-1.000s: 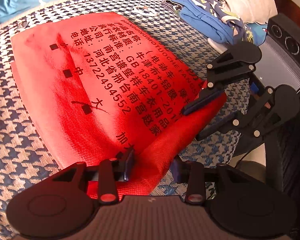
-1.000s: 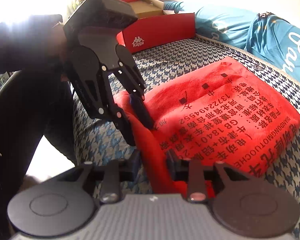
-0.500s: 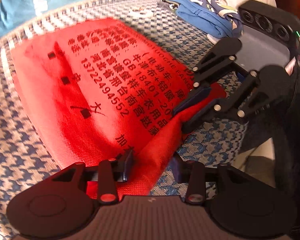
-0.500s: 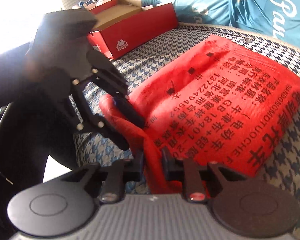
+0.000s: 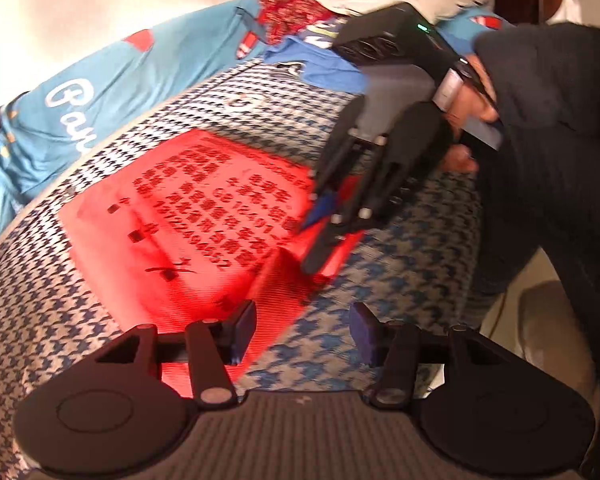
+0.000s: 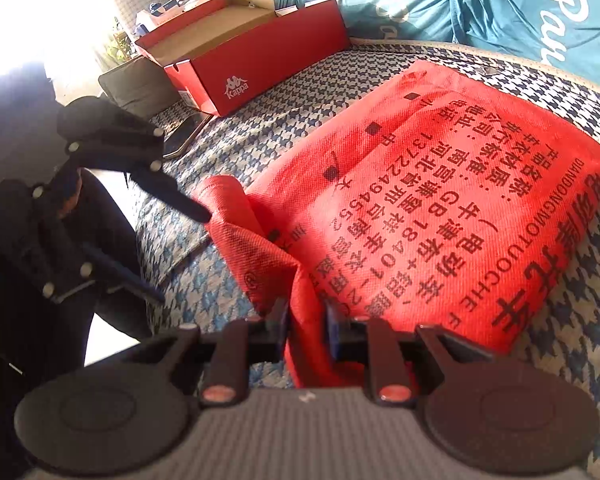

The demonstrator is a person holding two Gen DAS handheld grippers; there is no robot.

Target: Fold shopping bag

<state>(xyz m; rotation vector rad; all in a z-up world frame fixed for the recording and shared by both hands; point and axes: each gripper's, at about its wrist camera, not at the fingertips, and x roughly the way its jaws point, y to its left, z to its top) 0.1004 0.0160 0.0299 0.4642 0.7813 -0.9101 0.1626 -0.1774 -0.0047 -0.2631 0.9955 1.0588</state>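
The red shopping bag [image 5: 188, 216] [image 6: 440, 200], non-woven with black print, lies folded flat on the houndstooth cover [image 5: 400, 264]. Its near edge stands up in a loose fold. My right gripper [image 6: 306, 322] is shut on that raised edge, with red fabric pinched between its pads; the left wrist view shows it [image 5: 332, 216] clamped on the bag's right corner. My left gripper [image 5: 302, 334] is opening. Only the bag's corner lies by its left finger [image 5: 240, 332], and the pads do not press on it. In the right wrist view its [image 6: 176, 252] upper fingertip sits at the fold.
An open red shoebox [image 6: 260, 52] stands at the back left, with a dark flat device [image 6: 184, 136] beside it. A teal garment [image 6: 520, 12] lies behind the bag. Piled clothes [image 5: 320, 68] and a person's dark sleeve [image 5: 540, 120] are at the right.
My left gripper has let go of the bag's corner, spread its jaws and drawn back and up while rolling. The right gripper stays clamped on the edge.
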